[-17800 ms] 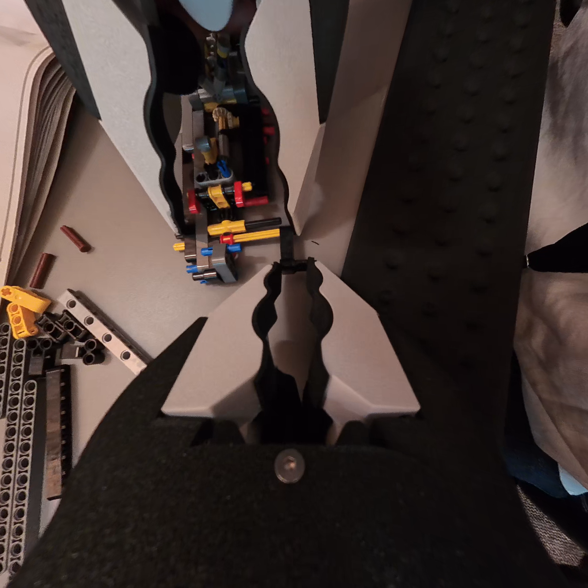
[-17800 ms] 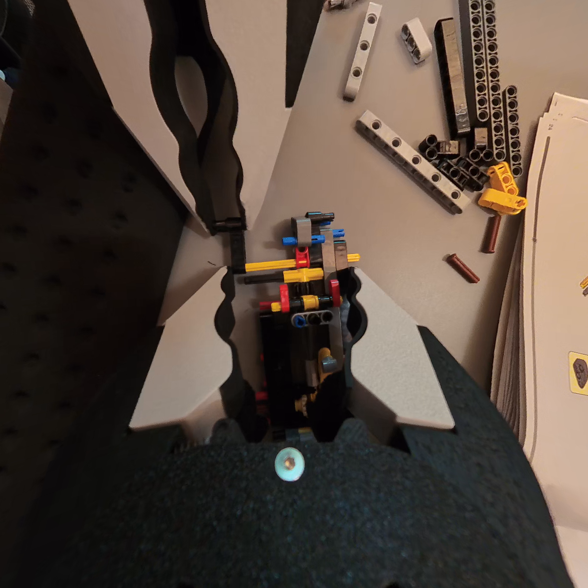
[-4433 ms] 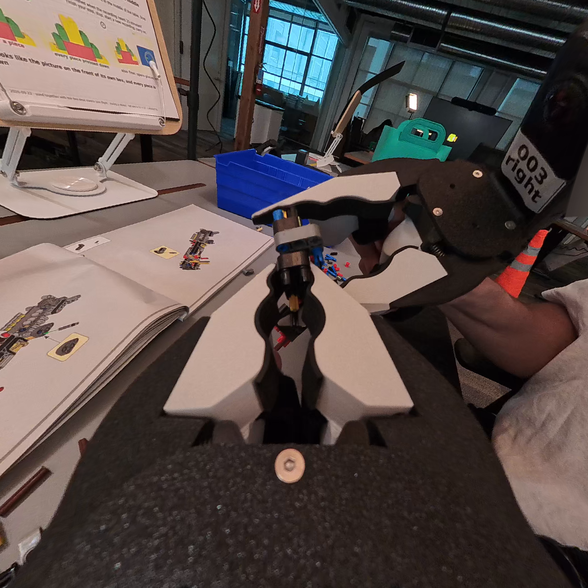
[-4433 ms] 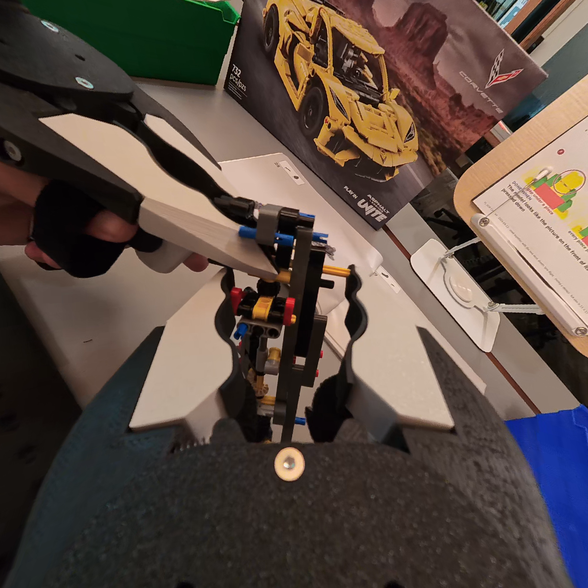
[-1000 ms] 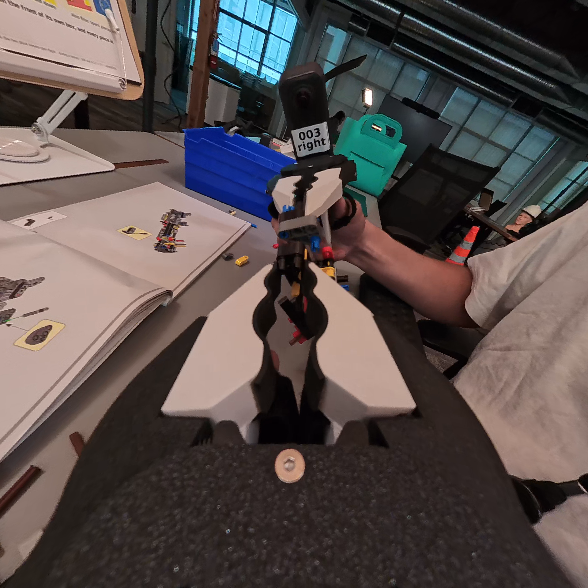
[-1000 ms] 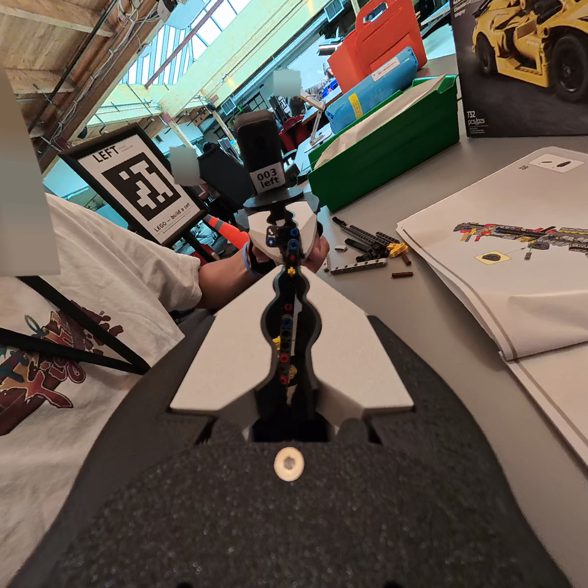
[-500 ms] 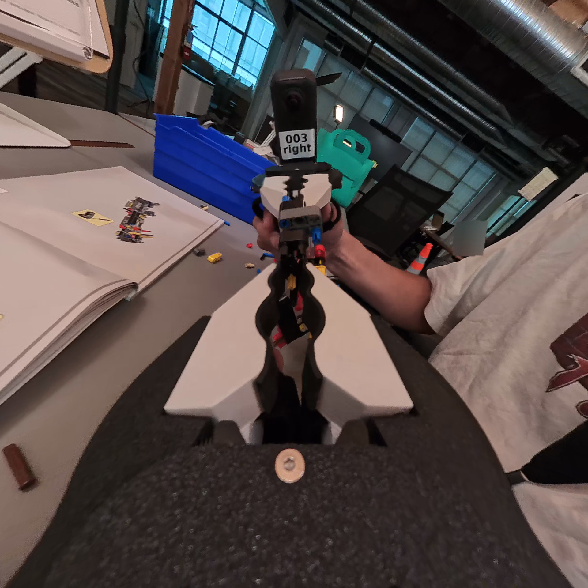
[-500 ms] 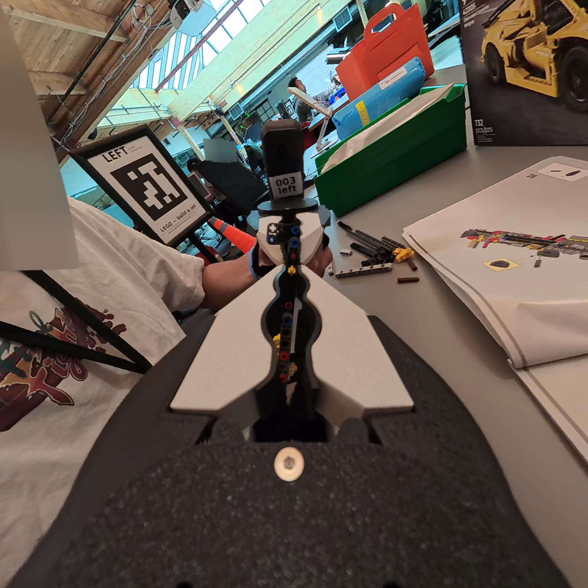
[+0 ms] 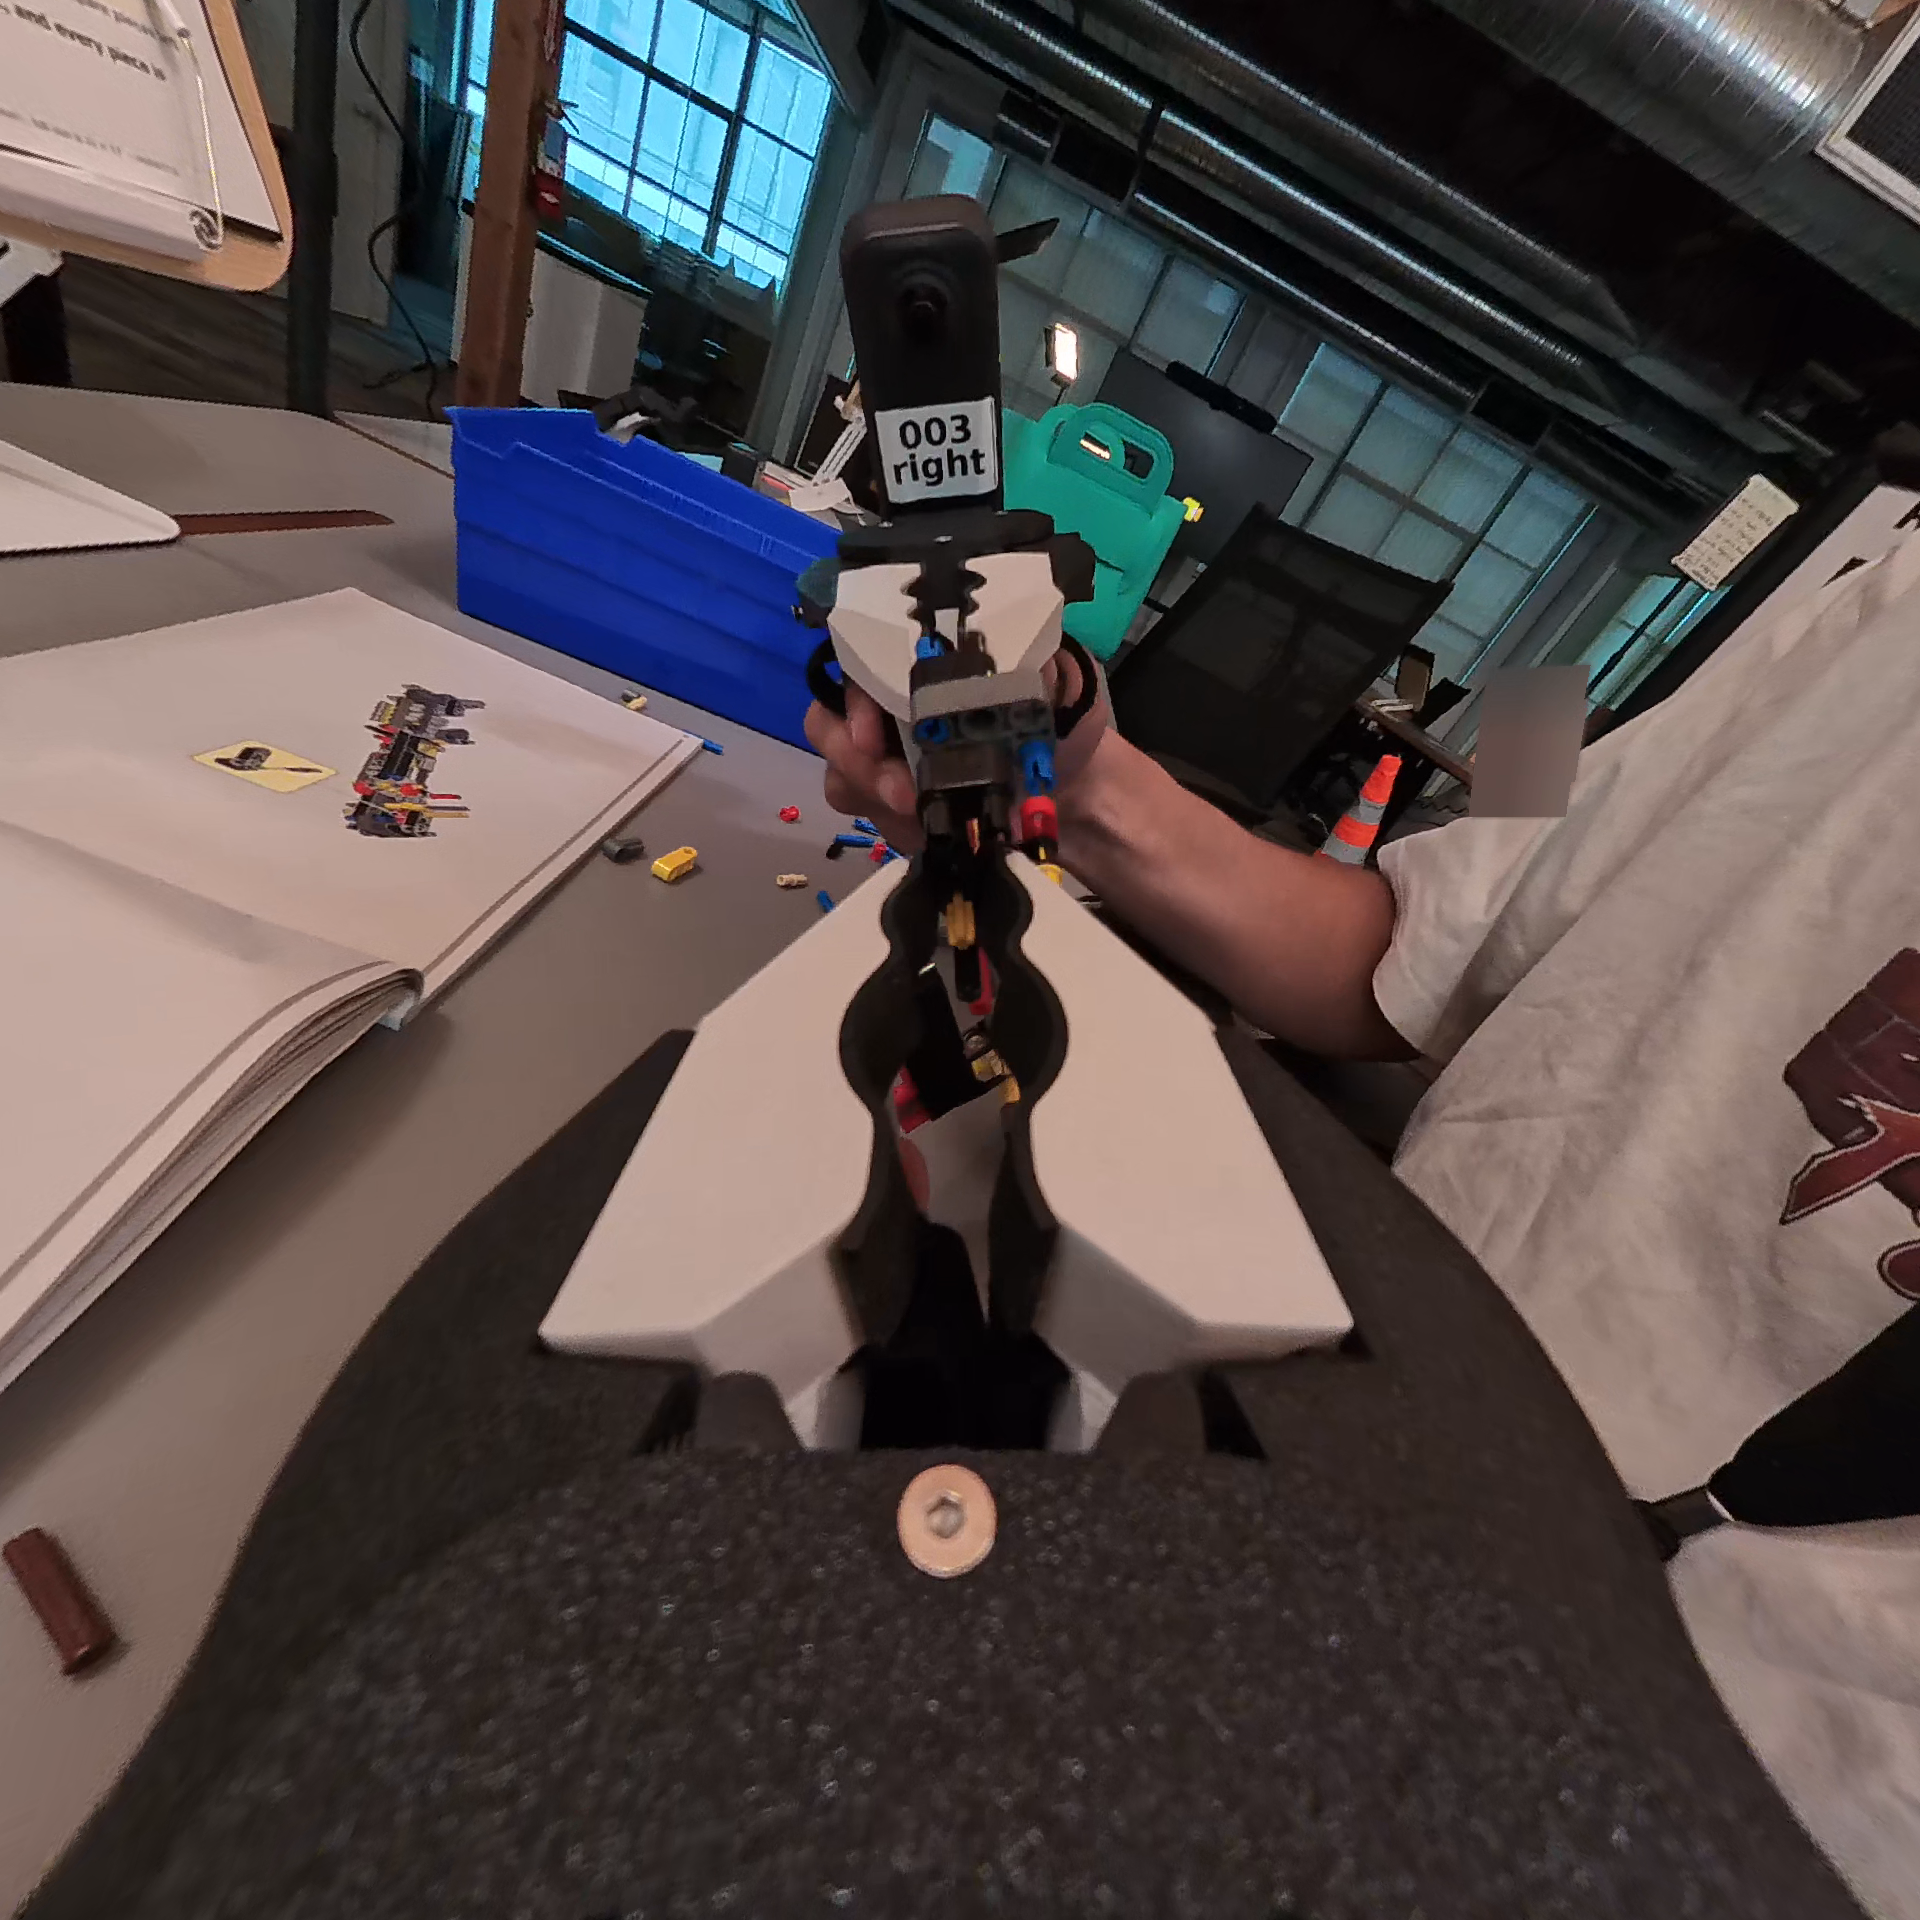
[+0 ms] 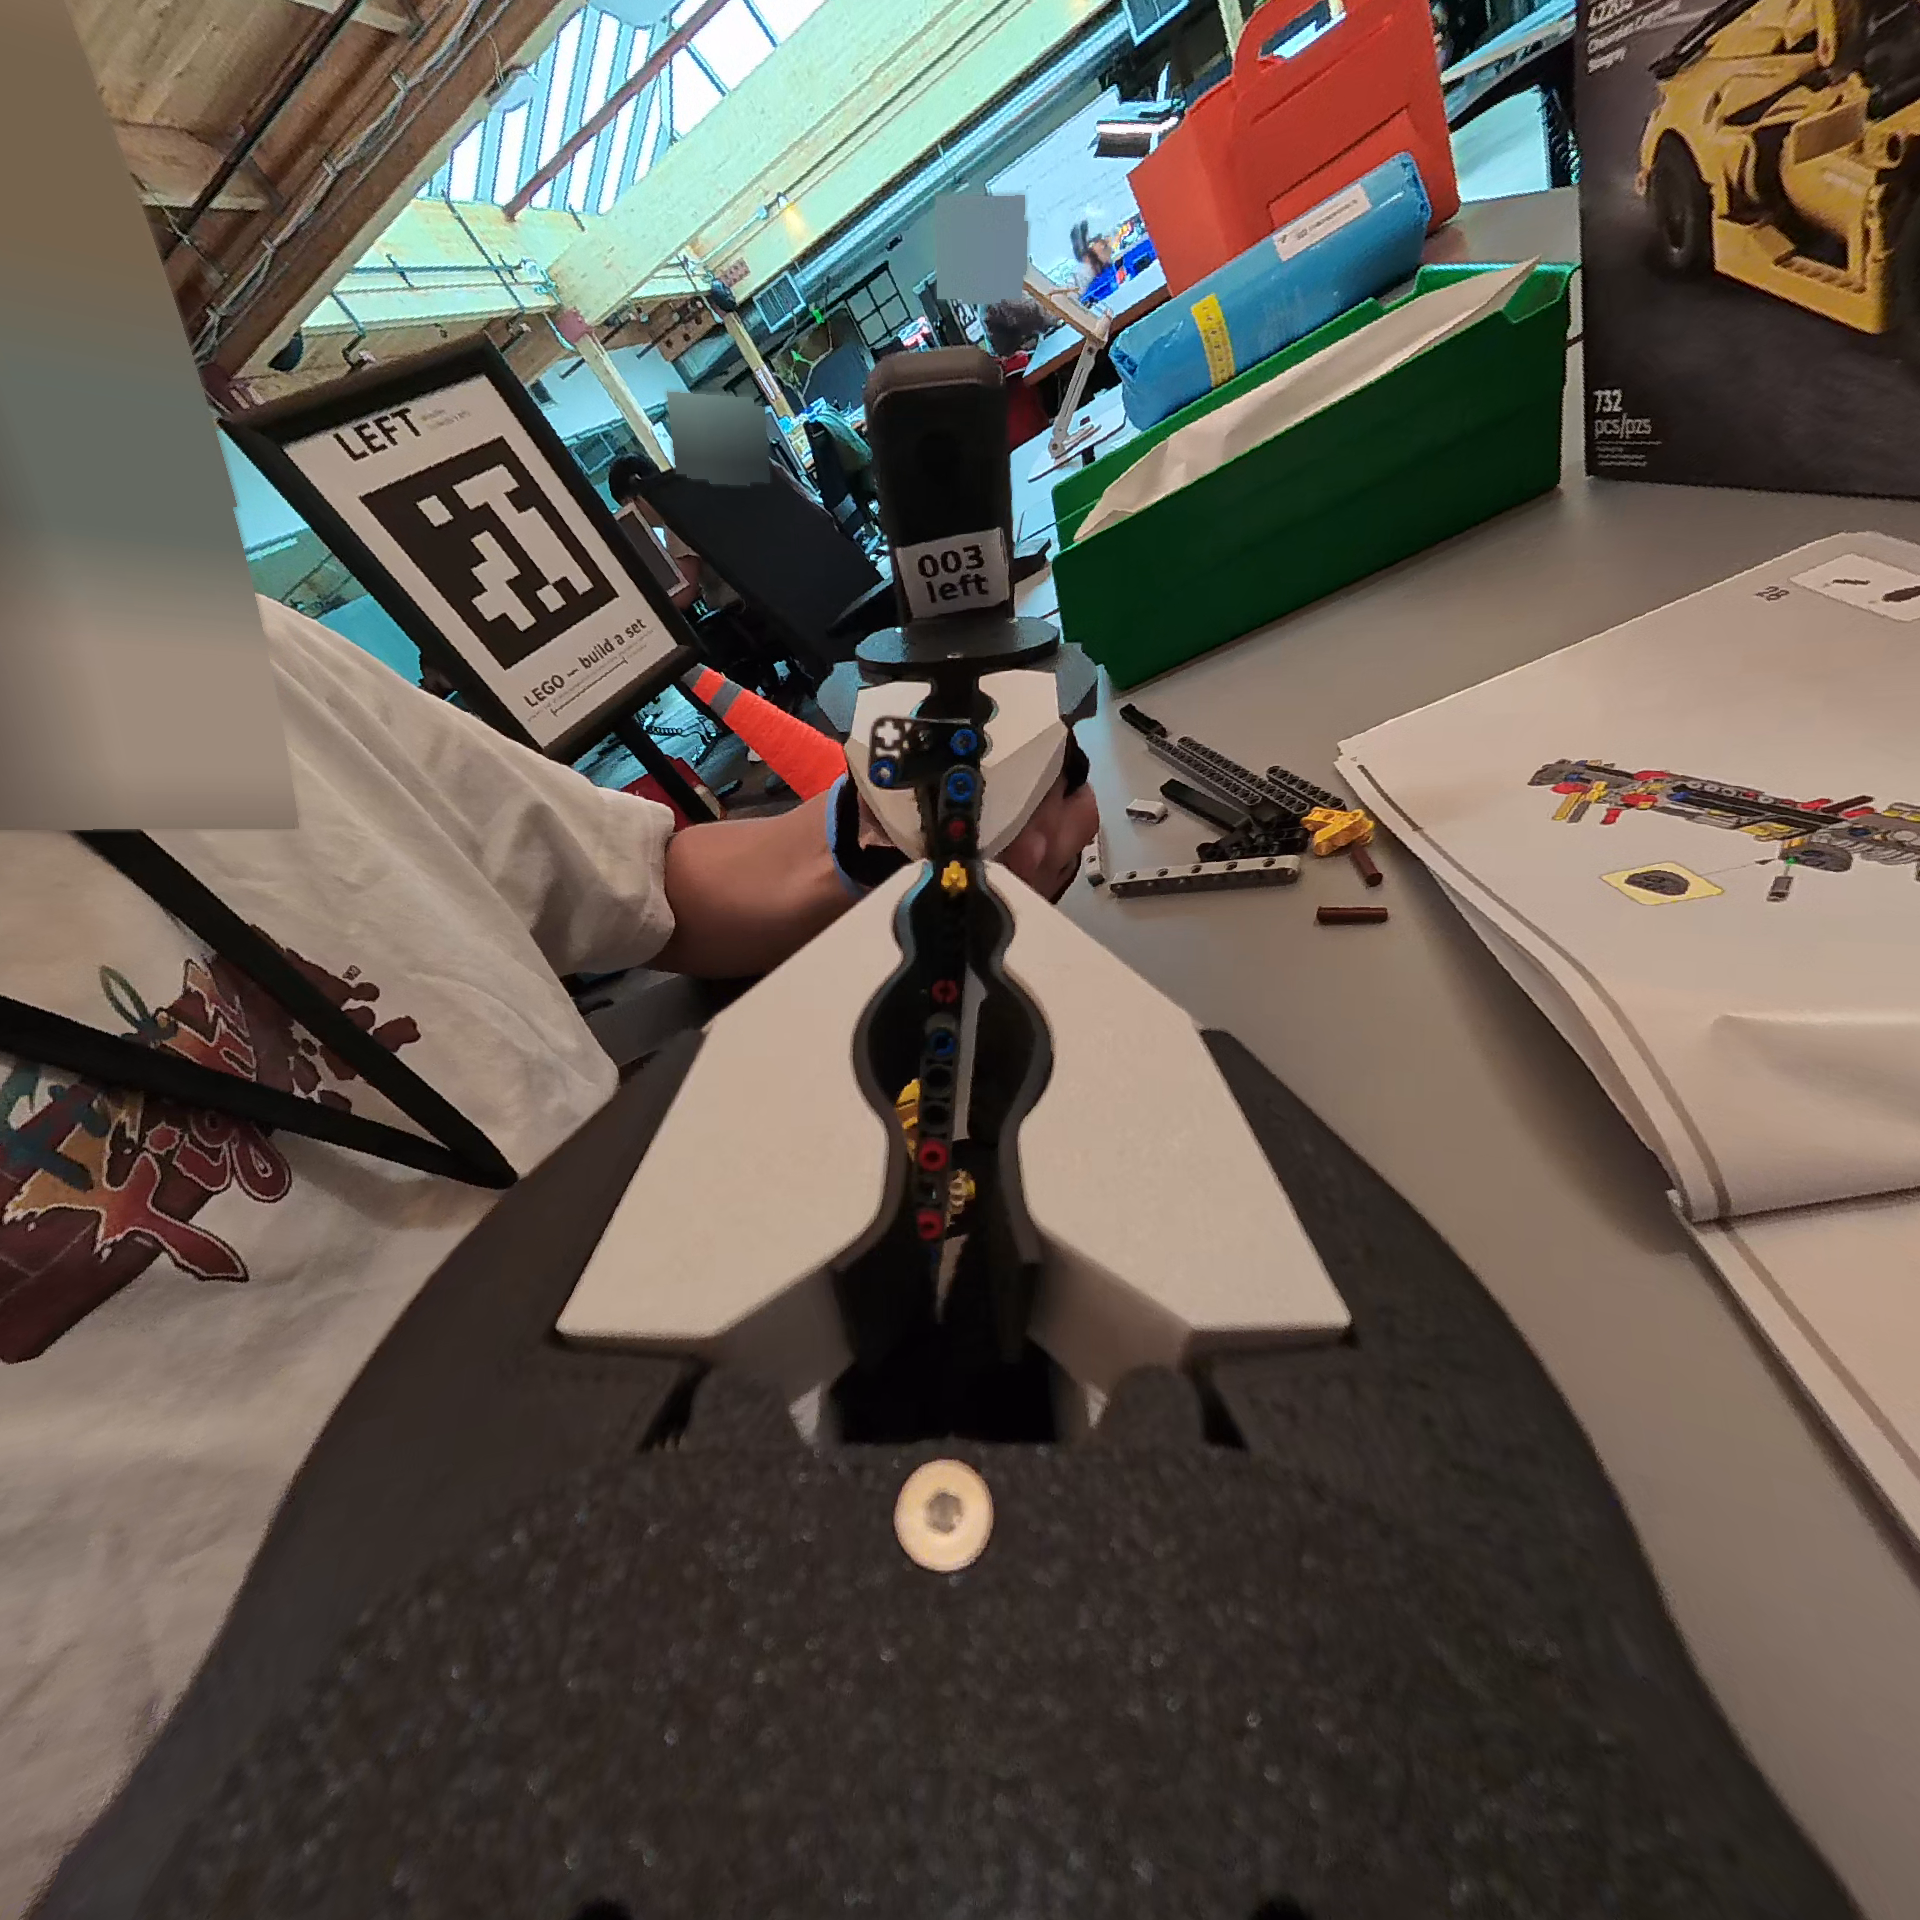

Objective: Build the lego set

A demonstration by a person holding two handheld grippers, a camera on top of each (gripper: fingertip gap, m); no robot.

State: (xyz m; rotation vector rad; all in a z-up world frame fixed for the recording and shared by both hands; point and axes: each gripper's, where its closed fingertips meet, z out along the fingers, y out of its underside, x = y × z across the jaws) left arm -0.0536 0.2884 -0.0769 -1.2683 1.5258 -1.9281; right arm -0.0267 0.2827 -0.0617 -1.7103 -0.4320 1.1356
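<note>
A long lego assembly point(image 9: 982, 727) of black and grey beams with blue, red and yellow pins is held in the air between both grippers. My left gripper point(image 9: 956, 883) is shut on one end of it. My right gripper point(image 9: 945, 634) faces it from farther off and is shut on the other end. In the right wrist view the assembly point(image 10: 940, 1039) runs edge-on between the fingers of my right gripper point(image 10: 951, 883) and up to the left gripper point(image 10: 961, 727) beyond.
An open instruction booklet point(image 9: 312, 831) lies on the grey table and also shows in the right wrist view point(image 10: 1662, 935). Behind stand a blue bin point(image 9: 623, 561), a green bin point(image 10: 1299, 540) and the set's box point(image 10: 1745, 260). Loose pieces point(image 9: 675, 862), black beams point(image 10: 1236, 800) and a brown pin point(image 9: 57, 1600) lie around. There is about 4 cm between the tips of the two grippers.
The assembly, earlier lying on the table, is now held up in the air end to end. Over the last second both grippers stay shut on it and barely shift.
</note>
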